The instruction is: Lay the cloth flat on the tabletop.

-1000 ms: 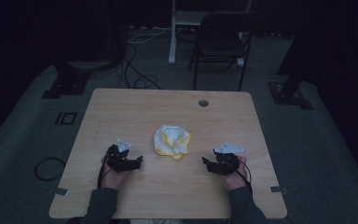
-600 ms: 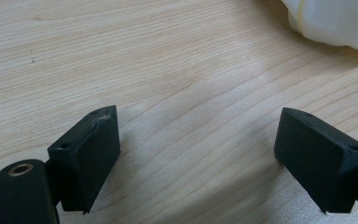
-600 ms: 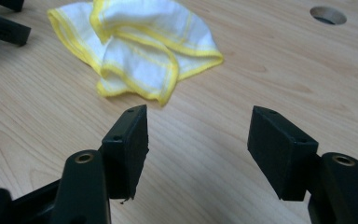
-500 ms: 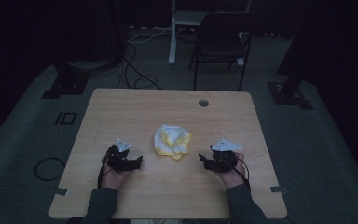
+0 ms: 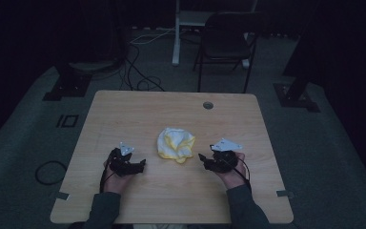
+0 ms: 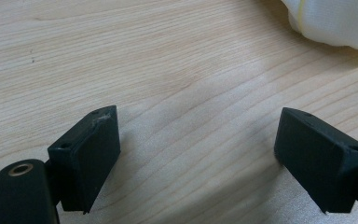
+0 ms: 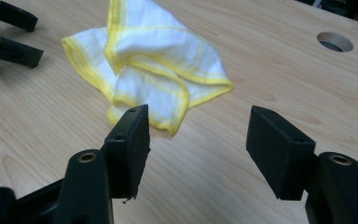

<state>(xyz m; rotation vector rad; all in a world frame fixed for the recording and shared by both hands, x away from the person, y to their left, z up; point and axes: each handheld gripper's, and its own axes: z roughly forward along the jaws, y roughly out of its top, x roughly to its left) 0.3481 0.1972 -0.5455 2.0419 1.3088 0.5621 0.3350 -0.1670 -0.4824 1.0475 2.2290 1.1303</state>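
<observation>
We see the crumpled cloth (image 5: 175, 144) lying mid-tabletop (image 5: 124, 109) between our hands, its near corner just ahead of the right gripper (image 7: 196, 135), whose fingers (image 7: 130, 140) have been closing slightly yet stand apart and empty, while the left gripper (image 6: 200, 154) gapes empty too.

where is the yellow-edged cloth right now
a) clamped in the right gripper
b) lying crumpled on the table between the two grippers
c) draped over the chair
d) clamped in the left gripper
b: the cloth lies bunched on the table, apart from both open grippers.
</observation>
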